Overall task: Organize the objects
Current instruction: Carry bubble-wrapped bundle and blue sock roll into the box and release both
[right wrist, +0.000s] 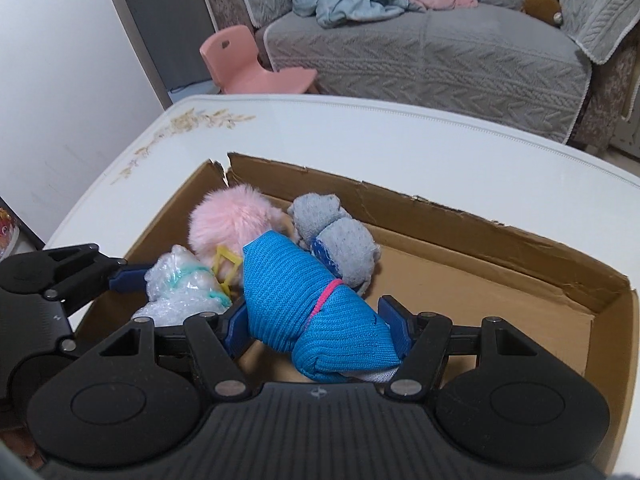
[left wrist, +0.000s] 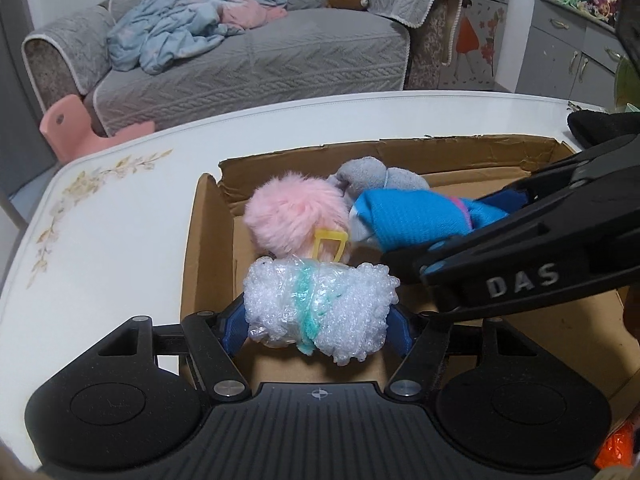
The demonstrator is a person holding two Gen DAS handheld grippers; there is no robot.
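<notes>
An open cardboard box sits on the white table. My left gripper is shut on a bubble-wrap bundle with a teal band, held low over the box's near left part. My right gripper is shut on a blue knitted soft toy with a pink band and grey plush parts, inside the box. In the left wrist view the right gripper reaches in from the right. A pink fluffy toy with a yellow loop lies in the box's far left corner, touching both held things.
The box's right half shows bare cardboard floor. Its walls are torn along the top edge. Beyond the table stand a grey sofa with crumpled bedding and a small pink chair. Grey cabinets are at the far right.
</notes>
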